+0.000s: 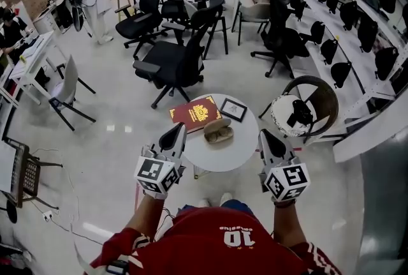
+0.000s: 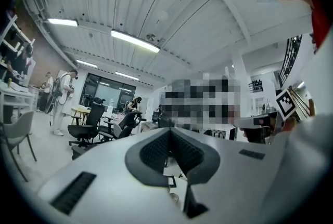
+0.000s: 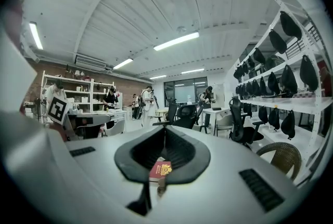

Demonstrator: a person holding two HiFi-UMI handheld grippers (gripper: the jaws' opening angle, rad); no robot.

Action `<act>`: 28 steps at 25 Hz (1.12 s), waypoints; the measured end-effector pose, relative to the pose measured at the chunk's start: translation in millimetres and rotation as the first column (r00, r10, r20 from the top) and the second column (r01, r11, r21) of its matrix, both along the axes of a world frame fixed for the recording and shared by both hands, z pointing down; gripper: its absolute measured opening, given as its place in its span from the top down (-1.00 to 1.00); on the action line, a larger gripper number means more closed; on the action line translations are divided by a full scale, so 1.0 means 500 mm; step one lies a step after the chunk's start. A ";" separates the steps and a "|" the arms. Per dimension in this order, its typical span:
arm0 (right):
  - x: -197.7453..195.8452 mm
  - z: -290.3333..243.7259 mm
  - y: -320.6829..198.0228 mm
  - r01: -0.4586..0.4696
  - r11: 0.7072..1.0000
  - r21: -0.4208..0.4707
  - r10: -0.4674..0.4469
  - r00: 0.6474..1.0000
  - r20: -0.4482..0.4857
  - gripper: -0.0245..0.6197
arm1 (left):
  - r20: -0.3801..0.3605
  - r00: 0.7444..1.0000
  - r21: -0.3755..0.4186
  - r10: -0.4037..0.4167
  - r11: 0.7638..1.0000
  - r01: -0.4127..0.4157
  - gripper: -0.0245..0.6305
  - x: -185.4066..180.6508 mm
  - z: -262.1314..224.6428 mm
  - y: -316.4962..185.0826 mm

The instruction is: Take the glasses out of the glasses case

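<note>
Glasses case (image 1: 218,131), one, olive-brown, lies near the middle of the round white counter (image 1: 237,147), just beside one red book (image 1: 195,113) and one small framed picture (image 1: 234,110). Two claws flank the counter's near edge, the left claw (image 1: 179,129) at its left and the right claw (image 1: 262,134) at its right, both pointing forward and clear of the case. Each claw is clenched on nothing, jaws pressed together.

Glasses case (image 1: 218,131): contents could not be made out at that size. Red booklet (image 3: 161,169): only a strip was exposed in the right gripper view; cover print was not resolved.
</note>
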State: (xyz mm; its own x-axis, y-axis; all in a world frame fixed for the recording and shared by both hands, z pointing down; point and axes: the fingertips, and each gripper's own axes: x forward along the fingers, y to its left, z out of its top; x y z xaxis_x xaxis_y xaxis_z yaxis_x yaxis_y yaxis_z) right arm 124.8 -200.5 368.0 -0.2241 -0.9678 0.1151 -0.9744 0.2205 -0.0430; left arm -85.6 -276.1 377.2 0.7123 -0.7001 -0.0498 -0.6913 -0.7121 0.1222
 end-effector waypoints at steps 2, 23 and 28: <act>-0.001 0.003 -0.007 0.006 1.000 -0.002 -0.006 1.000 -0.003 0.87 | -0.004 1.000 -0.003 -0.008 1.000 0.008 0.90 -0.003 0.006 -0.005; 0.011 0.000 -0.153 0.123 0.990 0.064 -0.124 0.992 0.022 0.86 | 0.023 0.997 0.025 -0.069 0.997 0.068 0.90 0.030 -0.011 -0.093; 0.007 0.028 -0.162 0.156 0.988 0.020 -0.156 0.988 -0.008 0.59 | 0.025 0.999 0.022 -0.042 0.999 0.041 0.90 0.054 -0.003 -0.100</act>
